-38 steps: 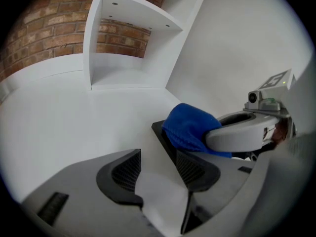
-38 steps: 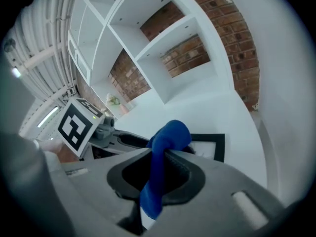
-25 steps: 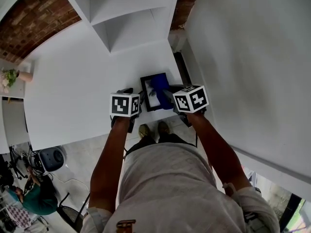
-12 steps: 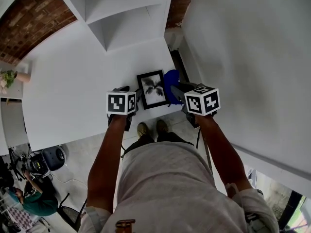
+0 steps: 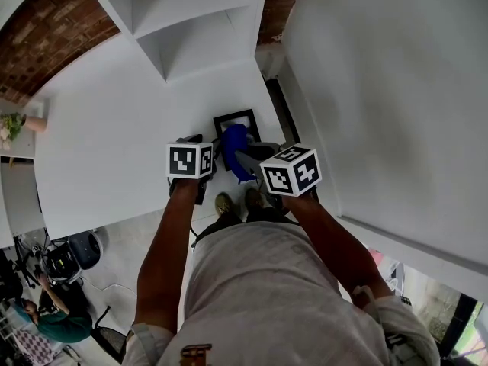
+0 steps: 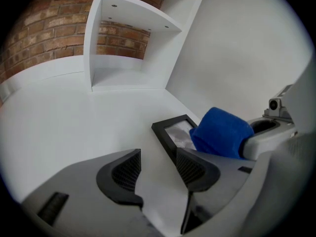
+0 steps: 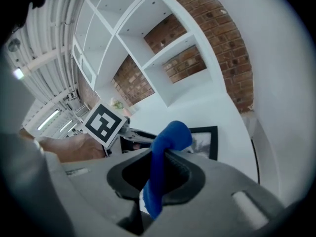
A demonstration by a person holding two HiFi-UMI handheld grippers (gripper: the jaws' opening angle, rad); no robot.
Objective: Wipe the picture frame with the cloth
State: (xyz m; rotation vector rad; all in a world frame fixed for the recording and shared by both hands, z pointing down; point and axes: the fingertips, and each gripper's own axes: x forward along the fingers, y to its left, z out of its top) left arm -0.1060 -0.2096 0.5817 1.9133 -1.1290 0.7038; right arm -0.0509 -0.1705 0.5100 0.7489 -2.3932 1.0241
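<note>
A black picture frame with a grey print lies flat on the white table, near its front right corner. My right gripper is shut on a blue cloth, whose bunched end rests on the frame's glass and hides most of it. In the right gripper view the cloth stands up between the jaws, with the frame behind it. My left gripper sits just left of the frame. Its jaws are open over bare table, and the frame's near corner lies beside the right finger.
A white shelf unit stands at the back of the table, and a white wall runs close along the right. The table's front edge is right under the grippers. A small plant stands far left.
The right gripper has swung the blue cloth leftward from beside the frame's right edge back onto the glass, covering the print. The left gripper has stayed put.
</note>
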